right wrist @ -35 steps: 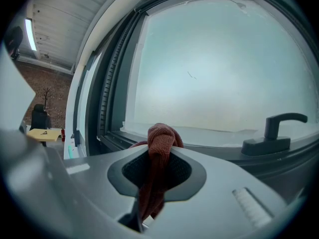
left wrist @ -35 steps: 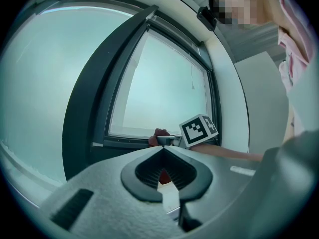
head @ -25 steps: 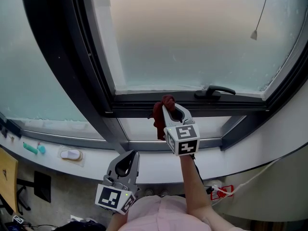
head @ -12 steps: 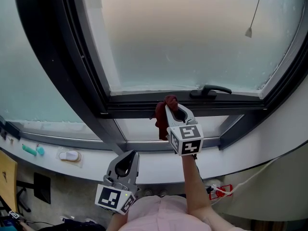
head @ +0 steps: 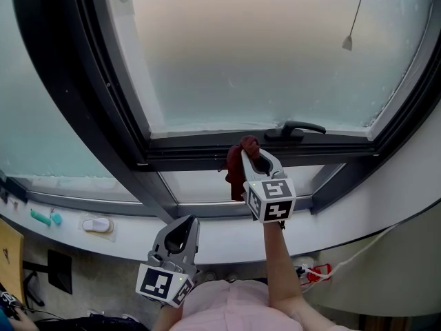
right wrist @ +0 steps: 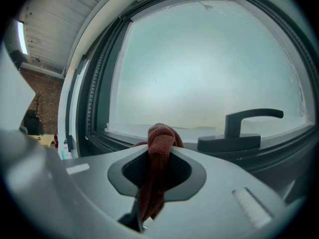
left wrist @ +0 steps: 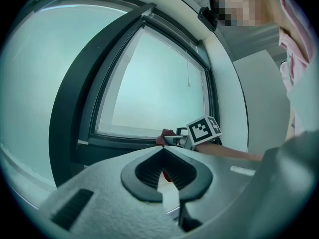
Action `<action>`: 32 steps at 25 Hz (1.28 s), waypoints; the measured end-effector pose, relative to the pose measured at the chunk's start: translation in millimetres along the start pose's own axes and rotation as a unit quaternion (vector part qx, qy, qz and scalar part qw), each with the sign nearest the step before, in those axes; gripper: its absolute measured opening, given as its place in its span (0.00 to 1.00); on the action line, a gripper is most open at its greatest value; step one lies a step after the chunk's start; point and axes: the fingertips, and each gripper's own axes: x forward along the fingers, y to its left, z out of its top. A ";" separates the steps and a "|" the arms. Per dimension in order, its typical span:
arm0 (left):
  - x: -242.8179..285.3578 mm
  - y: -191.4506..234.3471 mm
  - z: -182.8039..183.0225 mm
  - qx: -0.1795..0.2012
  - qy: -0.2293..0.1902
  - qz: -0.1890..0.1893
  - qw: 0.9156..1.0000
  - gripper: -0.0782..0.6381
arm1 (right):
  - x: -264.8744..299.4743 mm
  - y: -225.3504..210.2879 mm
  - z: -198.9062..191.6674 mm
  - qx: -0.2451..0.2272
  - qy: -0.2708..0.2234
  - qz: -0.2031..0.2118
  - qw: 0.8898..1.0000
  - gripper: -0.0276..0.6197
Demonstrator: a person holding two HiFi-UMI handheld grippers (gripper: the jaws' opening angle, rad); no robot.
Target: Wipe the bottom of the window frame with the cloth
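A dark red cloth (head: 236,167) is bunched in my right gripper (head: 249,150), which is shut on it. The cloth's top knot presses against the dark bottom rail of the window frame (head: 193,152), just left of the black window handle (head: 300,128). In the right gripper view the cloth (right wrist: 160,139) pokes up between the jaws of the right gripper (right wrist: 158,153), with the handle (right wrist: 246,128) close by on the right. My left gripper (head: 185,223) hangs low near the person's body, shut with nothing in it. Its own view shows the left gripper (left wrist: 163,151) pointing at the window.
A white sill (head: 227,243) runs below the frame. Small teal items (head: 43,218) and a white object (head: 96,224) lie at its left end. A blind cord pull (head: 347,43) hangs at the upper right. A white cable and red item (head: 318,273) lie on the floor at the right.
My right gripper has slid the cloth a little to the right along the bottom rail, closer to the handle. The left gripper has stayed put.
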 end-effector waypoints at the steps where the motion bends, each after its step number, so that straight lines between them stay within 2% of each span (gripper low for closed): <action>1: 1.3 -1.1 -0.2 0.000 0.000 -0.001 1.000 0.10 | -0.8 -2.4 0.0 0.001 0.000 -0.001 1.000 0.14; 18: 23.2 -27.5 -1.8 0.010 0.004 -0.020 1.000 0.10 | -19.1 -50.4 -1.8 0.010 -0.002 -0.029 1.000 0.14; 32: 30.0 -39.4 -2.2 0.003 0.002 -0.015 1.000 0.10 | -33.5 -89.6 -3.7 0.029 -0.008 -0.054 0.998 0.14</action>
